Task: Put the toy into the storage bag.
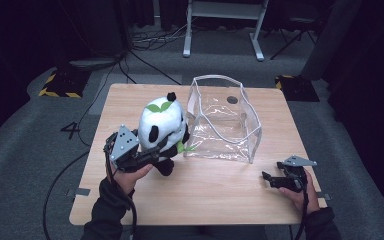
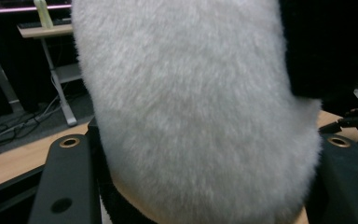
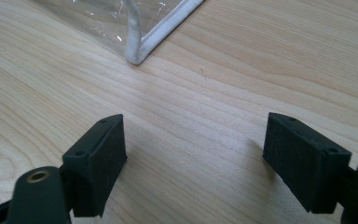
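Left tool clamped on panda plush; right tool wide, empty, over table.

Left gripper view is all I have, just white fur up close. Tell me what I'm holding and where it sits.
Observer: The left gripper is shut on a panda toy, clamped at its lower body, as the high view shows.
Operator: Give me what is beside it.
Observer: A clear plastic bag stands open-topped on the table, just right of the panda in the high view.
Operator: Report the other gripper.
Observer: The right gripper is open over bare wood, nothing between its jaws; a bottom corner of the bag lies just ahead of it.
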The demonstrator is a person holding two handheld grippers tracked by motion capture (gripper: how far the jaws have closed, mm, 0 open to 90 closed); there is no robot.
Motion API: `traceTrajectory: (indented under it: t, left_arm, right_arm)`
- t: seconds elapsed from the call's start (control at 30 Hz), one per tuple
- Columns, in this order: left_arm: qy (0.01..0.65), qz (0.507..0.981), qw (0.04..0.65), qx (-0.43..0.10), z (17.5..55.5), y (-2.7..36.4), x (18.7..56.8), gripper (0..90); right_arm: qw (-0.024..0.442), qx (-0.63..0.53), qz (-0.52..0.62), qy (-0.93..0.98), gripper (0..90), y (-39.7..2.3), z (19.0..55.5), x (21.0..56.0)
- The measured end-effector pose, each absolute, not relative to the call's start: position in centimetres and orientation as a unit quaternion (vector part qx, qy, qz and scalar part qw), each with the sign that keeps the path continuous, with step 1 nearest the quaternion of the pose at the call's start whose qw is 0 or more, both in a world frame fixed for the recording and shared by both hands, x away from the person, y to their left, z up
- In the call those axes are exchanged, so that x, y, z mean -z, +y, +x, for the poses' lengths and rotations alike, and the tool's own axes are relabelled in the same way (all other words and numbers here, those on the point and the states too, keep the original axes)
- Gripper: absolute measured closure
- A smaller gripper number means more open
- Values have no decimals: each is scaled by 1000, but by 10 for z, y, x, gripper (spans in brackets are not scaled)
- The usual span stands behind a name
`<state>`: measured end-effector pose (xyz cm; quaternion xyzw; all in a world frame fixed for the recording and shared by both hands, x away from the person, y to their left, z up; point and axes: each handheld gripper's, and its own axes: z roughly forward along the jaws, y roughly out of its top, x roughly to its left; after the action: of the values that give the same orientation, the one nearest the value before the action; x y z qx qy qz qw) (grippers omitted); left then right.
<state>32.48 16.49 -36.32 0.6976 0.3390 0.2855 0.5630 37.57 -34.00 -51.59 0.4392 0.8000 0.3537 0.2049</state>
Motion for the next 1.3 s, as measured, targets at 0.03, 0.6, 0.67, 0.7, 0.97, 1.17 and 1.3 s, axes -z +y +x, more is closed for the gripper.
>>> traceTrajectory:
  t: [0.03, 0.6, 0.67, 0.7, 0.97, 1.17, 1.3]
  left_arm:
    - [336, 698, 562, -289, 326, 165, 359, 364]
    - [329, 680, 586, -294, 354, 160, 317, 360]
    - [323, 681, 587, -295, 357, 157, 309, 360]
    - [322, 680, 589, -295, 358, 156, 307, 360]
    - [315, 681, 585, -309, 366, 145, 287, 359]
    - [312, 677, 591, -308, 374, 139, 276, 359]
    - [305, 679, 591, -311, 380, 131, 268, 359]
  right_arm:
    - [205, -354, 439, 800, 211, -340, 376, 516]
    - [205, -353, 440, 800, 204, -340, 376, 516]
    - [206, -353, 440, 800, 204, -340, 376, 516]
    - [206, -352, 440, 800, 203, -340, 376, 516]
    - [206, -352, 440, 800, 203, -340, 376, 516]
    - [207, -352, 440, 800, 202, -340, 376, 516]
    - [206, -352, 441, 800, 201, -340, 376, 516]
